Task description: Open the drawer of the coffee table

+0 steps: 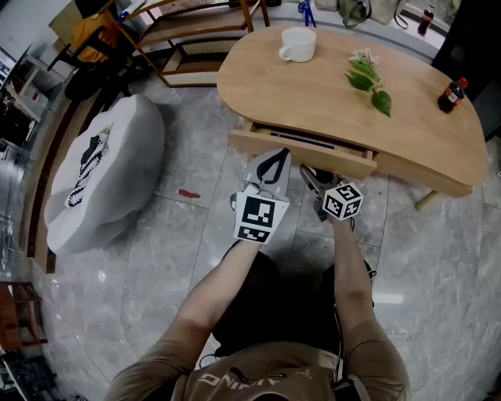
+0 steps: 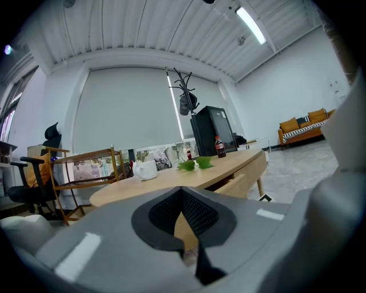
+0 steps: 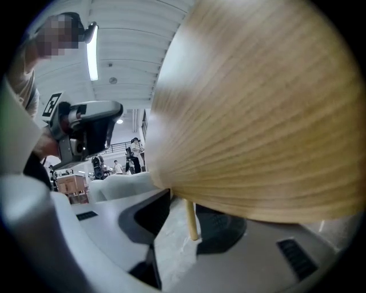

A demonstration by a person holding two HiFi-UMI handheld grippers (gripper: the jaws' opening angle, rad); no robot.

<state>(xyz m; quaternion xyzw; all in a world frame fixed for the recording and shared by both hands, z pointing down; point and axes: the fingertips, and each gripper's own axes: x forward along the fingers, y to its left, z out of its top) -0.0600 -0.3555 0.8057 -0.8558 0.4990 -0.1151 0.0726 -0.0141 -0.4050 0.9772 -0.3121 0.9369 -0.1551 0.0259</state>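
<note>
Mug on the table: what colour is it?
The mug is plain white; the head view shows it best.

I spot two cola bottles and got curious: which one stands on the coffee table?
The cola bottle at the coffee table's right end; the other bottle stands beyond the table, off it.

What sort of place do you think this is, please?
Probably a lounge area in an office or studio: a wooden coffee table, an orange sofa and an office chair.
</note>
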